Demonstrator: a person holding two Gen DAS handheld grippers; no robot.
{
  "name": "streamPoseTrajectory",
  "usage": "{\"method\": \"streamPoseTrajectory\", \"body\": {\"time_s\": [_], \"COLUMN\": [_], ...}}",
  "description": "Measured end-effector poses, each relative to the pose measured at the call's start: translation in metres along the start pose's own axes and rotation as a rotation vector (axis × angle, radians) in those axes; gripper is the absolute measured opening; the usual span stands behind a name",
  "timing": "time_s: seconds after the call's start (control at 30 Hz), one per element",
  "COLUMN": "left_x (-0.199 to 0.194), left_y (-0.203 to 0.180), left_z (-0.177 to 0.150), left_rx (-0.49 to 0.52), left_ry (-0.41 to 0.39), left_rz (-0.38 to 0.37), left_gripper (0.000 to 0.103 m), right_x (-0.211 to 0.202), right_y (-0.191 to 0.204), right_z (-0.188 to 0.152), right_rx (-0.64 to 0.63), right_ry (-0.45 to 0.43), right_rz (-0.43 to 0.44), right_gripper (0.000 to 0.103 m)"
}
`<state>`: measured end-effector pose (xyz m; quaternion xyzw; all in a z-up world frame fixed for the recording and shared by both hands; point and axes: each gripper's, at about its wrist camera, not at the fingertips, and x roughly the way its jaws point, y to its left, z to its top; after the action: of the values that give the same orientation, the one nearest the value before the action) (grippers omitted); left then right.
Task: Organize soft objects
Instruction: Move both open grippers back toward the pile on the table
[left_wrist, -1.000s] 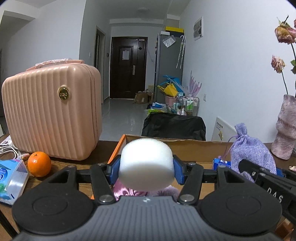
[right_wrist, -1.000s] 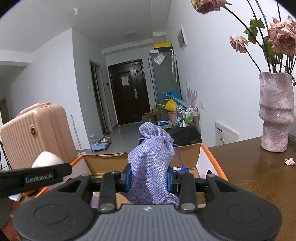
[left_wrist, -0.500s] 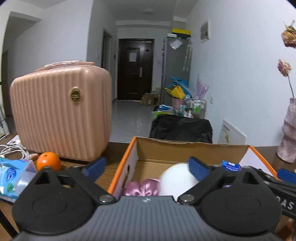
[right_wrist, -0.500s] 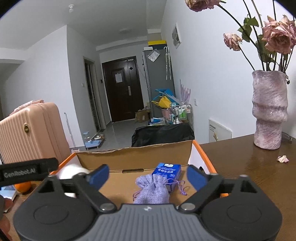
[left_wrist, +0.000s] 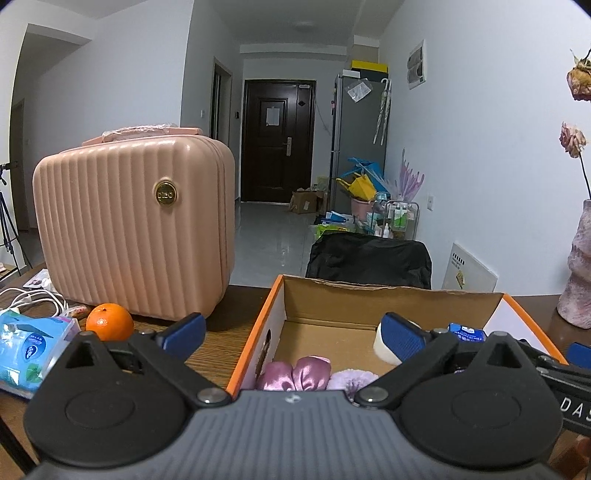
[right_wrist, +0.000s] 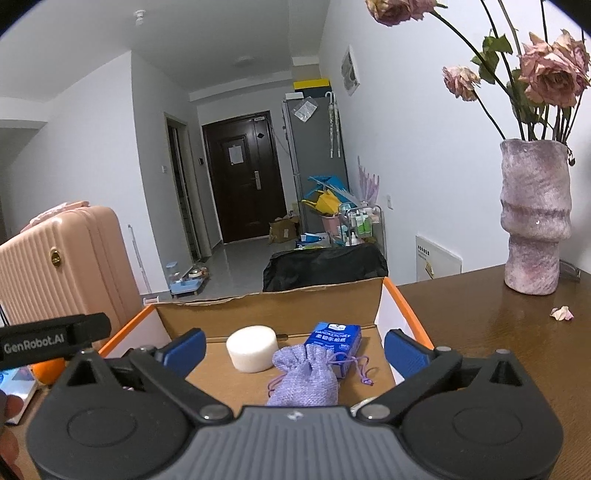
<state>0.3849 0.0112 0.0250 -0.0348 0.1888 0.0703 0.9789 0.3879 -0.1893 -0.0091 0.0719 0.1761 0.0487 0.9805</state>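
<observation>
Cardboard box (right_wrist: 273, 306) with orange rim sits on the brown desk (right_wrist: 480, 332); both tools hover at its near edge, pointing slightly down into it.

Left tool (left_wrist: 293, 338): released, blue pads spread wide, nothing between them. Its left pad hangs outside the box over the desk, its right pad inside the box.

Right tool (right_wrist: 293, 349): jaws opening, already wide, pads touching nothing. The lilac drawstring pouch (right_wrist: 304, 376) lies on the box floor below and between the pads, free of both.

Contents of box, seen from the right tool:
- white foam cylinder (right_wrist: 252, 348) at 11 o'clock from the pouch, just beside it, standing on a flat end.
- blue tissue pack (right_wrist: 334, 341) at 1 o'clock from the pouch, touching it, the pouch's cord trailing in front of the pack.

From the left tool: pink satin item (left_wrist: 295, 374) and a fluffy lilac item (left_wrist: 351, 378) lie in the near left corner, side by side.

Outside the box, at 9 o'clock: orange (left_wrist: 109, 322) beside a pink ribbed suitcase (left_wrist: 133, 232), wet-wipe pack (left_wrist: 31, 349) further left. At 3 o'clock: mauve vase (right_wrist: 533, 221) with dried roses, well apart from the box.
</observation>
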Motion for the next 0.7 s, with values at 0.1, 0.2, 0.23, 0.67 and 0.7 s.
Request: {"method": "streamPoseTrajectory", "body": {"time_s": [0.1, 0.2, 0.23, 0.67, 0.7], "left_x": [-0.004, -0.012, -0.014, -0.049, -0.051], "left_y": [0.003, 0.006, 0.007, 0.029, 0.029], "left_z": [0.000, 0.003, 0.004, -0.001, -0.003], "left_rx": [-0.003, -0.005, -0.006, 0.030, 0.035], "left_ry": [-0.006, -0.015, -0.017, -0.024, -0.024], "left_rz": [-0.002, -0.005, -0.005, -0.033, -0.033], "left_gripper": [0.103, 0.103, 0.103, 0.103, 0.103], "right_x": [-0.005, -0.012, -0.015, -0.054, -0.058], "right_y": [0.001, 0.003, 0.002, 0.003, 0.003], "right_z": [0.001, 0.003, 0.004, 0.001, -0.001], "right_rx": [-0.007, -0.013, -0.014, -0.088, -0.095], "right_ry": [-0.006, -0.014, -0.017, -0.047, -0.048], "right_rz": [0.010, 0.019, 0.023, 0.086, 0.092], "right_gripper": [0.103, 0.103, 0.103, 0.103, 0.103]}}
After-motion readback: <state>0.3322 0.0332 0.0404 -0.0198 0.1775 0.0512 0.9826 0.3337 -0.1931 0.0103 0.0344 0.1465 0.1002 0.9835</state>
